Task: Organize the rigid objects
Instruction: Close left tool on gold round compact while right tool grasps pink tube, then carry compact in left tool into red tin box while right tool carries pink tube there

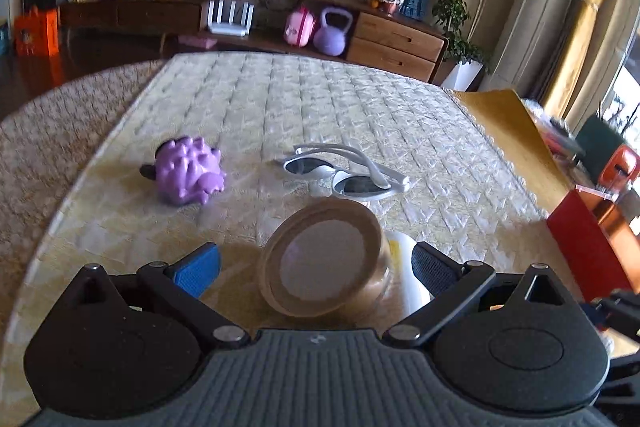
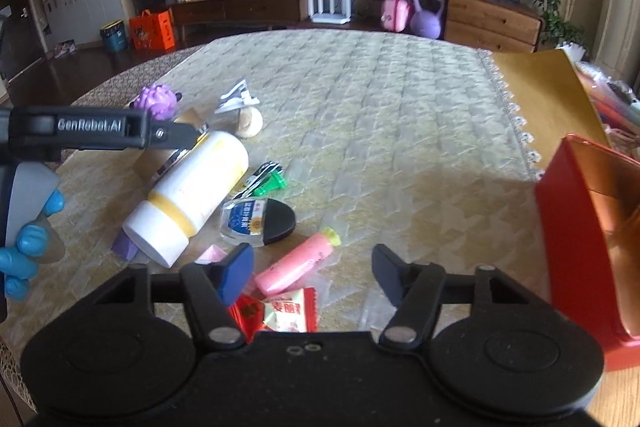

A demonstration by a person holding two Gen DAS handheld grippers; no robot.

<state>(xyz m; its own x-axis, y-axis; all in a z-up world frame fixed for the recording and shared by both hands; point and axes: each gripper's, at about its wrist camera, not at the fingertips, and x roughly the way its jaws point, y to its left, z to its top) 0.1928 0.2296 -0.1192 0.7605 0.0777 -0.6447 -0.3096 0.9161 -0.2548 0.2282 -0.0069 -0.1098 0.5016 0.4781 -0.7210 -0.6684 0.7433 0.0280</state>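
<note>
My left gripper (image 1: 316, 267) is open, its fingers either side of a tan-lidded jar (image 1: 326, 263) lying on its side against a white and yellow bottle (image 1: 408, 267). The left gripper also shows in the right wrist view (image 2: 188, 141), over the same bottle (image 2: 192, 195). A purple spiky toy (image 1: 188, 171) and white sunglasses (image 1: 348, 173) lie further out. My right gripper (image 2: 312, 269) is open and empty above a pink tube (image 2: 296, 261), candy wrappers (image 2: 280, 313) and a small clear bottle with a black cap (image 2: 258, 221).
A red box (image 2: 588, 243) stands open at the right edge of the table; it also shows in the left wrist view (image 1: 596, 247). A green-capped item (image 2: 268, 183), a shell-like object (image 2: 250, 121) and a purple flat piece (image 2: 124, 245) lie nearby. A sideboard stands behind the table.
</note>
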